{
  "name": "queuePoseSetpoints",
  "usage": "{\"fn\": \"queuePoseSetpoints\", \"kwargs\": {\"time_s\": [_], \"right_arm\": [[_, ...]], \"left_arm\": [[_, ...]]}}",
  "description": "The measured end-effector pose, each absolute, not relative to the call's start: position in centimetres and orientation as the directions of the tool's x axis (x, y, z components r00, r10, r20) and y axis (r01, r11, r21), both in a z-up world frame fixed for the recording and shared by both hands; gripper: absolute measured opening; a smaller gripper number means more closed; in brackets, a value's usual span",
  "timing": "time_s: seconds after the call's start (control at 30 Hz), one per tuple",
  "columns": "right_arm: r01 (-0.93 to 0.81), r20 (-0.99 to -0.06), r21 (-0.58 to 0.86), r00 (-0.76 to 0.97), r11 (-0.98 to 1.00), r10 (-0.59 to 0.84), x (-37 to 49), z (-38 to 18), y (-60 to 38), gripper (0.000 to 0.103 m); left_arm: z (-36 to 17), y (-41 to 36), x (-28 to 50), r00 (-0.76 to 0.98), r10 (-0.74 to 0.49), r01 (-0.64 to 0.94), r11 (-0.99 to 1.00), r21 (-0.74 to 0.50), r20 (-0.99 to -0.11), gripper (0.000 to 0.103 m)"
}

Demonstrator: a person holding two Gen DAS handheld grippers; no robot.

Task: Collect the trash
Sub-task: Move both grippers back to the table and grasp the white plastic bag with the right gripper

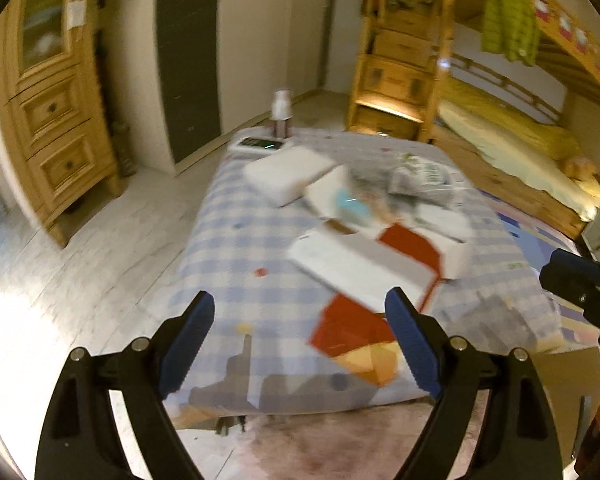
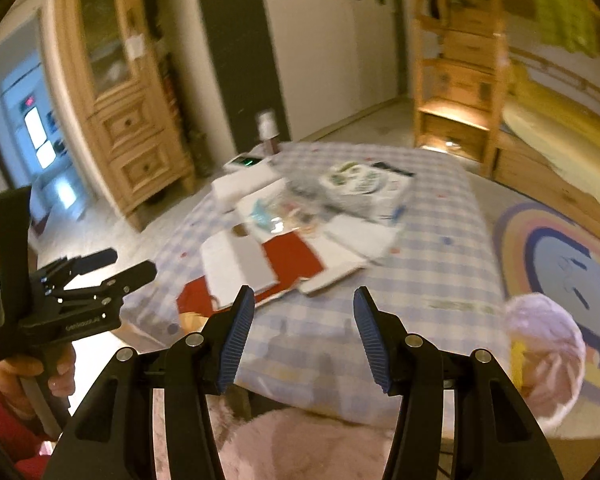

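A table under a blue checked cloth (image 1: 236,248) (image 2: 440,272) holds a heap of litter. In it lie a flattened red and white cardboard box (image 1: 380,268) (image 2: 268,260), a white foam block (image 1: 290,174) (image 2: 246,184) and a crumpled plastic bag with green print (image 1: 420,176) (image 2: 356,184). My left gripper (image 1: 300,296) (image 2: 134,263) hovers open over the table's near end, just short of the box, with nothing between its blue pads. My right gripper (image 2: 305,292) is open too and empty, above the near cloth. The views are motion-blurred.
A white-capped bottle (image 1: 281,112) and a flat device with a green light (image 1: 260,145) stand at the table's far end. A wooden cabinet (image 1: 56,120) is at the left and a bunk bed (image 1: 500,140) at the right. A rainbow rug (image 2: 560,264) covers the floor at the right.
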State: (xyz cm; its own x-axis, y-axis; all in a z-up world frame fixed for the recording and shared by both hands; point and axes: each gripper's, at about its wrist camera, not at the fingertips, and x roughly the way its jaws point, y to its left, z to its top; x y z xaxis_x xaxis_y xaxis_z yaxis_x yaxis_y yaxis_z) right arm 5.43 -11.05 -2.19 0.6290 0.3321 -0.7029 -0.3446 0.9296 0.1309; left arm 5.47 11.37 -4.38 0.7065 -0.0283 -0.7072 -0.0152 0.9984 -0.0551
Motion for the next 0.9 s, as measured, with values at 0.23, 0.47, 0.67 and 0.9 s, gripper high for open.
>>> {"fn": "queuePoseSetpoints", "kwargs": {"time_s": [0.23, 0.47, 0.67, 0.9], "right_arm": [[-0.469, -0.752, 0.076, 0.553, 0.880, 0.360, 8.2, -4.6, -6.1, 0.048], [-0.542, -0.793, 0.063, 0.482, 0.838, 0.372, 10.5, -7.3, -2.8, 0.049], [-0.567, -0.852, 0.045, 0.408, 0.822, 0.329, 11.9, -9.7, -1.4, 0.049], [-0.609, -0.855, -0.005, 0.414, 0.793, 0.313, 11.1, -9.9, -0.8, 0.034]], "left_arm": [[-5.5, 13.5, 6.2, 0.696, 0.032, -0.067, 0.998, -0.020, -0.717, 0.085], [-6.5, 15.0, 6.9, 0.676, 0.036, -0.099, 0.994, -0.043, -0.736, 0.085], [-7.1, 15.6, 7.1, 0.667, 0.036, -0.110, 0.993, -0.050, -0.744, 0.085], [-6.8, 15.6, 6.8, 0.677, 0.032, -0.109, 0.992, -0.057, -0.735, 0.085]]}}
